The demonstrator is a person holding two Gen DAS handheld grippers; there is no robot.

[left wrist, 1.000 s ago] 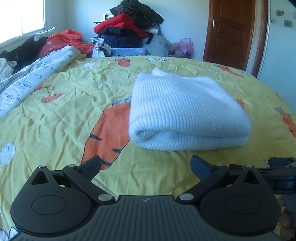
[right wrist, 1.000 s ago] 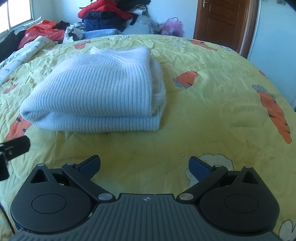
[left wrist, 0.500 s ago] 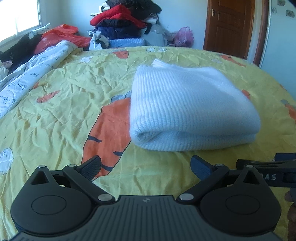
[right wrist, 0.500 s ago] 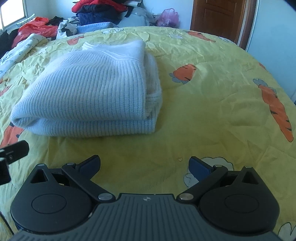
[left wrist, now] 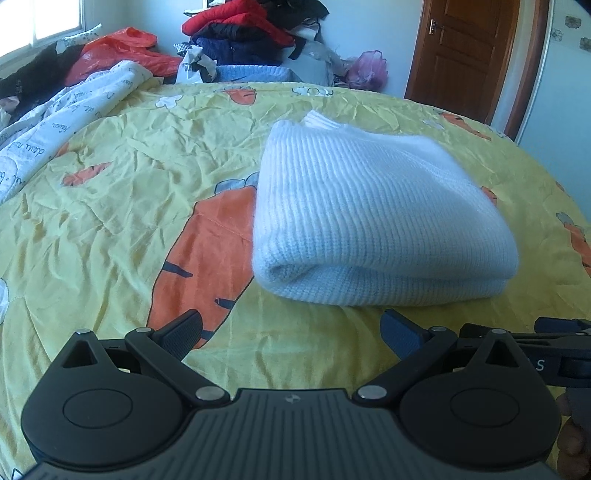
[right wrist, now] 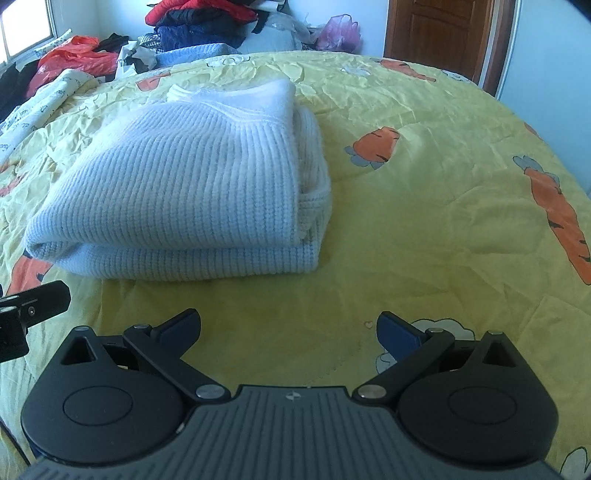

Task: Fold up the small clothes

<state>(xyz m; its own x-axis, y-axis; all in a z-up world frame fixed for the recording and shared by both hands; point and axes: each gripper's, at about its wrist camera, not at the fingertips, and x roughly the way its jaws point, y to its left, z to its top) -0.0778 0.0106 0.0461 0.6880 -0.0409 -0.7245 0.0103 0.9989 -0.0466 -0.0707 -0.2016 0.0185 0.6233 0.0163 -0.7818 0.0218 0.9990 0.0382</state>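
Note:
A pale blue knitted sweater (left wrist: 369, 218) lies folded in a thick rectangle on the yellow carrot-print bedsheet (left wrist: 129, 192). It also shows in the right wrist view (right wrist: 184, 192), left of centre. My left gripper (left wrist: 291, 328) is open and empty, just in front of the sweater's folded edge. My right gripper (right wrist: 288, 328) is open and empty, in front of the sweater's right corner, apart from it. The right gripper's side shows at the right edge of the left wrist view (left wrist: 546, 350). Part of the left gripper shows at the left edge of the right wrist view (right wrist: 33, 306).
A pile of red, dark and blue clothes (left wrist: 251, 33) sits beyond the bed's far edge. A white printed quilt (left wrist: 55, 125) lies along the left side. A brown door (left wrist: 461, 55) stands at the back right.
Both grippers have drawn slightly nearer the sweater and stay open. The sweater has not moved.

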